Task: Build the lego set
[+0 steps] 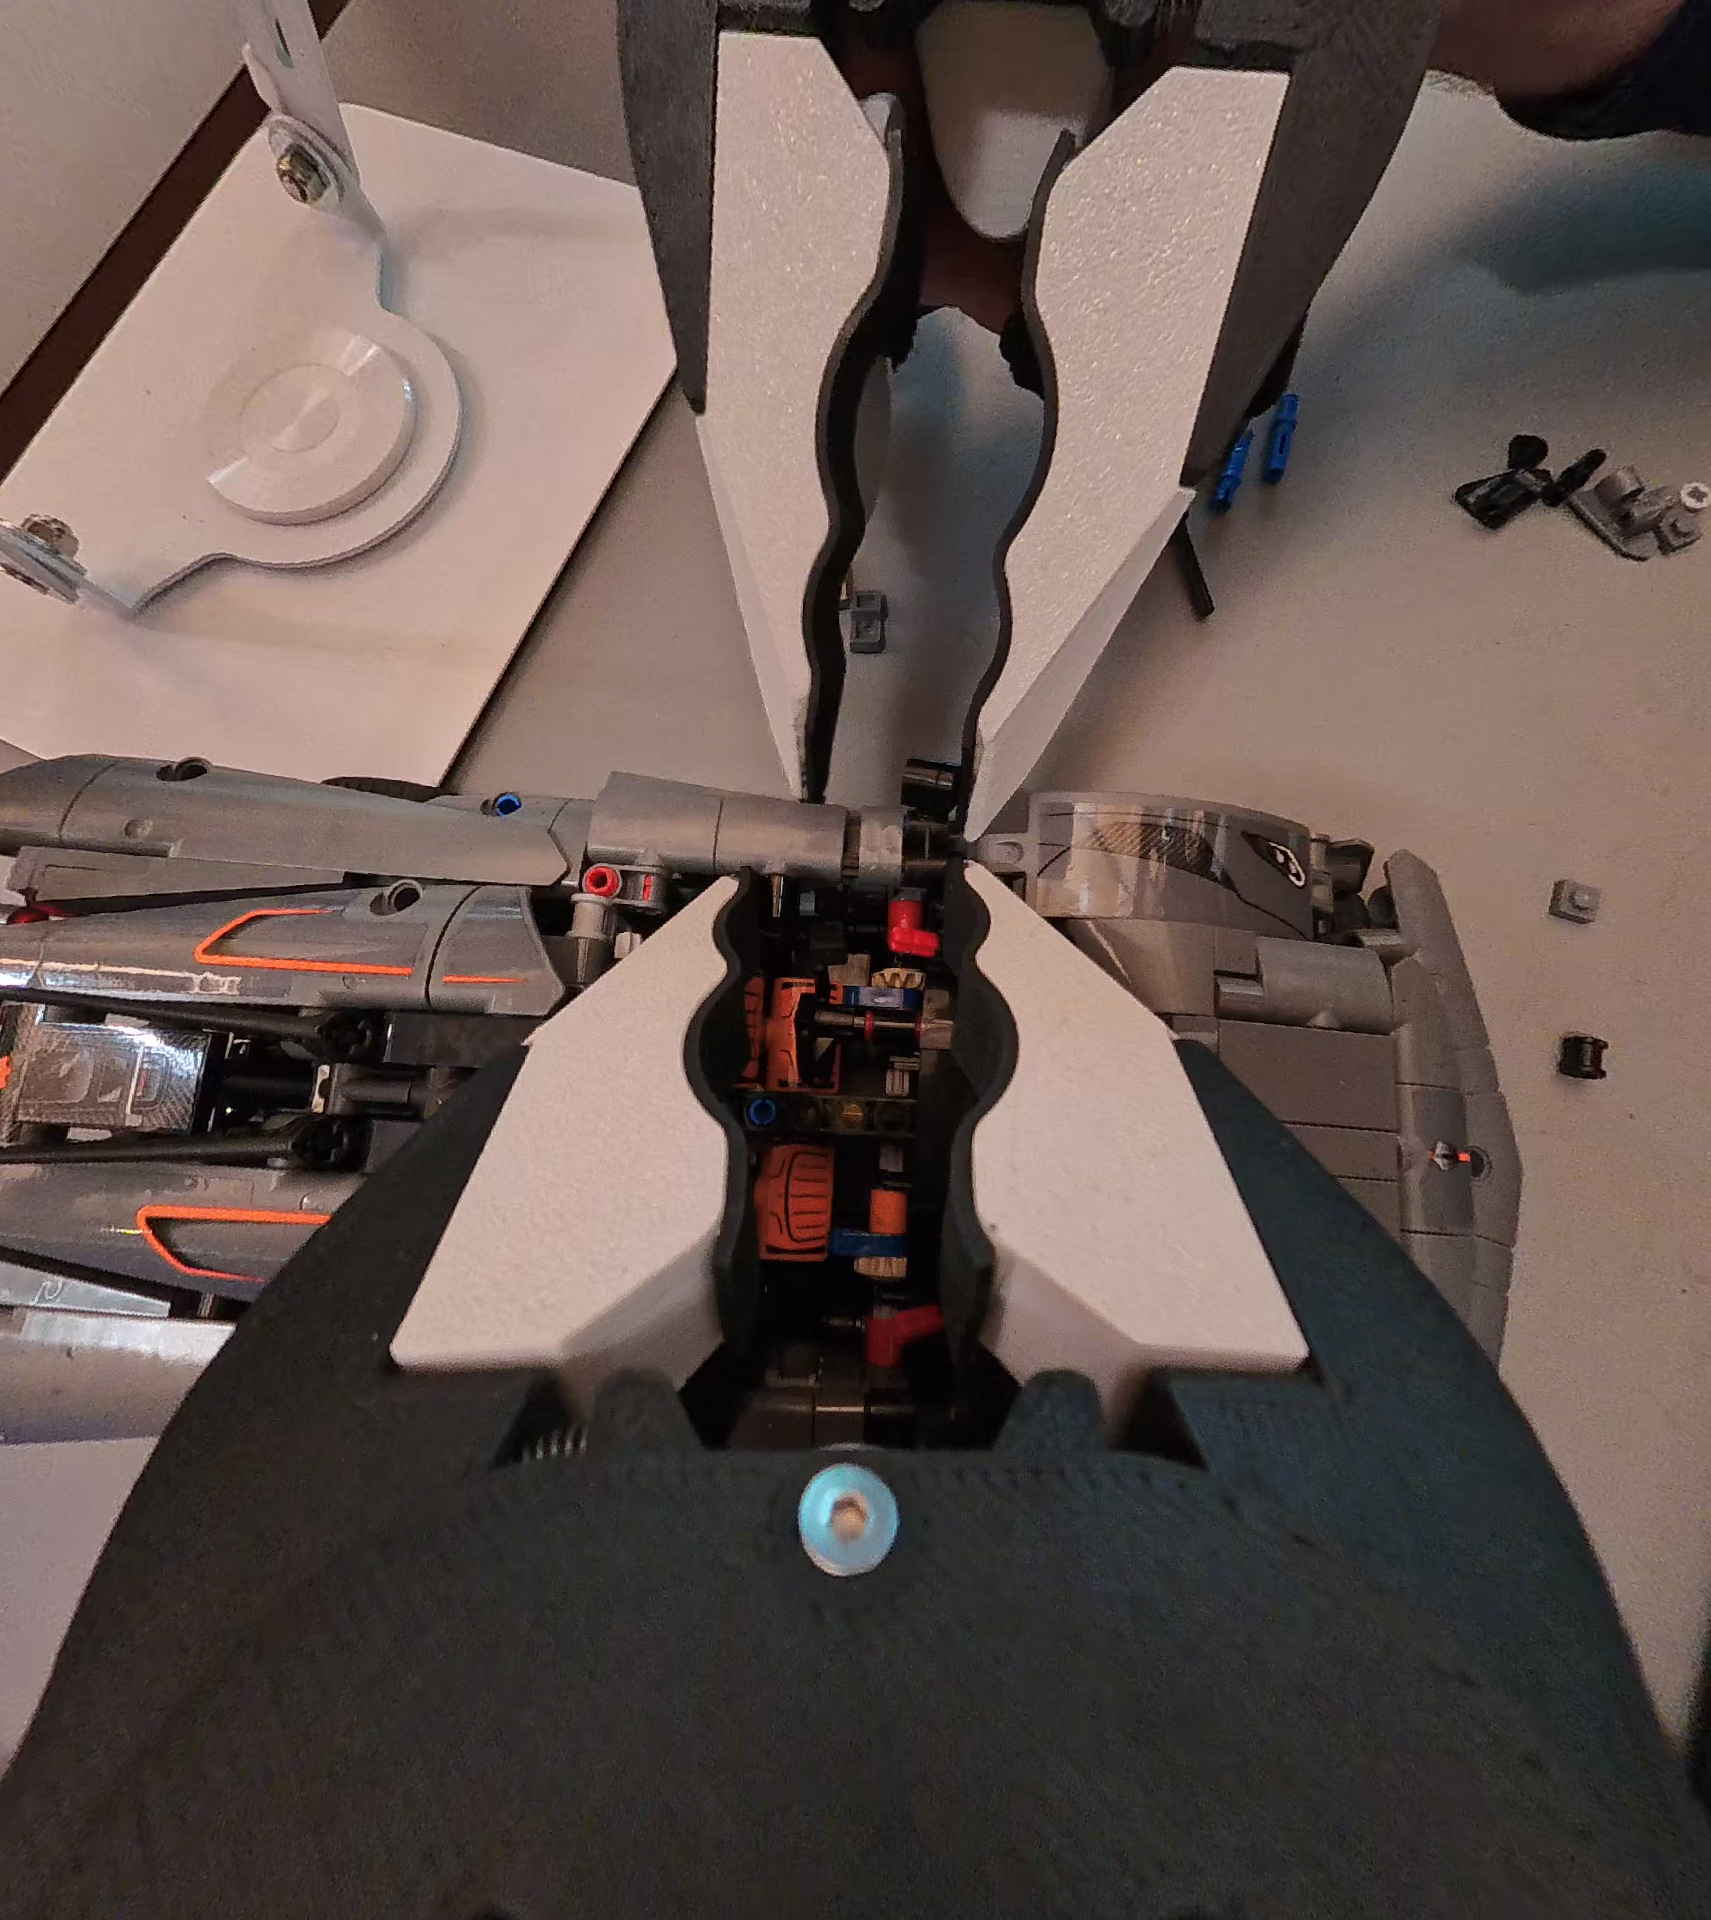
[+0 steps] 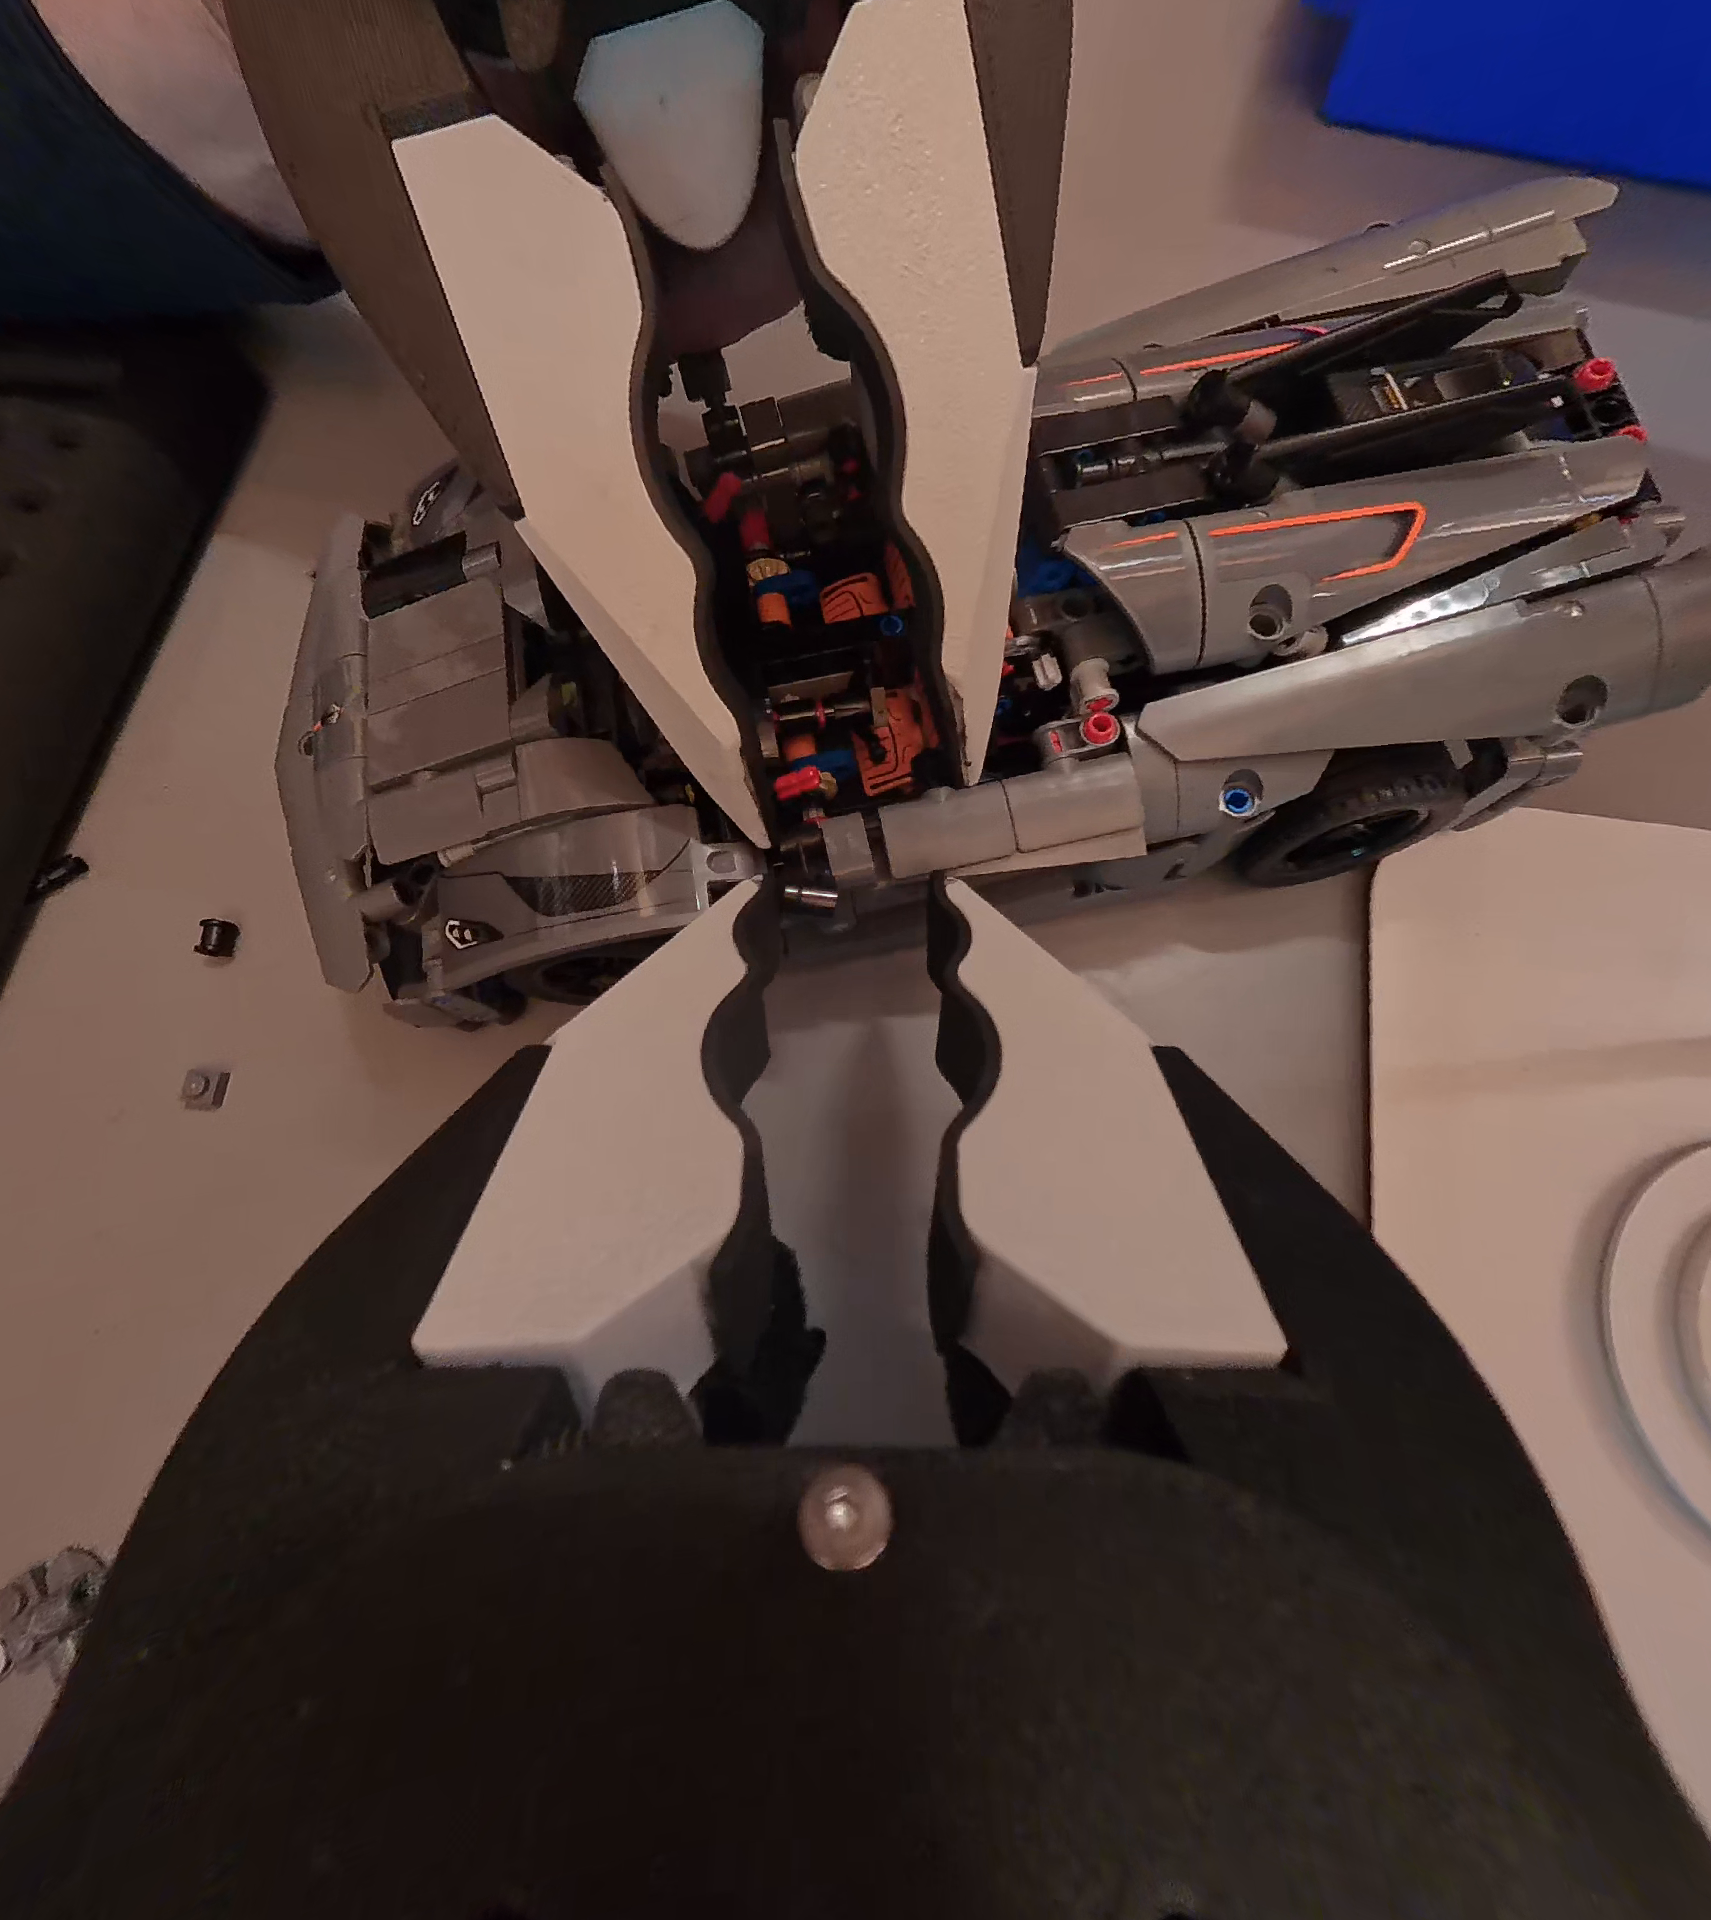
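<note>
A grey Lego sports car (image 1: 259,935) with orange lines lies across the table; it also shows in the right wrist view (image 2: 1350,582). Its open cockpit shows orange seats (image 1: 794,1205). My left gripper (image 1: 851,868) is open, its fingers straddling the cockpit, tips at the inner side of the grey side beam (image 1: 705,831). My right gripper (image 2: 851,888) is open and faces it from the other side, tips at the outer side of the same beam (image 2: 1017,821). A small dark pin (image 2: 809,896) sits between its tips. The two grippers nearly meet tip to tip.
A white stand base with a round disc (image 1: 331,436) lies beside the car. Loose parts lie around: two blue pins (image 1: 1256,447), a small grey and black assembly (image 1: 1620,504), a grey plate (image 1: 1575,900), a black bush (image 1: 1580,1055). A black mat (image 2: 20,623) and blue box (image 2: 1557,94) border the table.
</note>
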Available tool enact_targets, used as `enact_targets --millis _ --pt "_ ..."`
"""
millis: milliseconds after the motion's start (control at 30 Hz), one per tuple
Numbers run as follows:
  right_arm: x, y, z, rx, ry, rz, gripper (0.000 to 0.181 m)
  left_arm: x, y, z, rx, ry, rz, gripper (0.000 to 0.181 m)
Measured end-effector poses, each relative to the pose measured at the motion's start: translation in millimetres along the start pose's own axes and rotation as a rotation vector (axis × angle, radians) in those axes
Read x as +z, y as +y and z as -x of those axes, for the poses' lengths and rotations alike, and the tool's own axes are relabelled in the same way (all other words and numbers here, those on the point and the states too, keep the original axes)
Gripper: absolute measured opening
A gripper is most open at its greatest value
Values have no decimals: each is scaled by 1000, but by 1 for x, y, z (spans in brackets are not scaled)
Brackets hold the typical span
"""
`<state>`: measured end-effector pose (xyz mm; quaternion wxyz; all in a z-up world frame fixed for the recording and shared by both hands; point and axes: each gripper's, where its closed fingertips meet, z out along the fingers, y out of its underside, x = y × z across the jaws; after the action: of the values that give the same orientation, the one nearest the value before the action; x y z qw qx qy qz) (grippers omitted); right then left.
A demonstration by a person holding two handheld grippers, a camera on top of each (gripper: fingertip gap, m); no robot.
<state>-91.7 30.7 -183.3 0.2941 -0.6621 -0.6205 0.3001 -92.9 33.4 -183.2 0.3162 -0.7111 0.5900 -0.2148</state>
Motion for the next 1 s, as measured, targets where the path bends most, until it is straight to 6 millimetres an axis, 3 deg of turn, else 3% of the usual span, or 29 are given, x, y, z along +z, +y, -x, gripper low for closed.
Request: enact_targets --millis 267,1000 --pt "1 1 4 -10 -9 3 16 0 0 2 1 -11 6 32" --pt "2 1 2 28 -11 6 15 2 0 3 4 -16 26 32"
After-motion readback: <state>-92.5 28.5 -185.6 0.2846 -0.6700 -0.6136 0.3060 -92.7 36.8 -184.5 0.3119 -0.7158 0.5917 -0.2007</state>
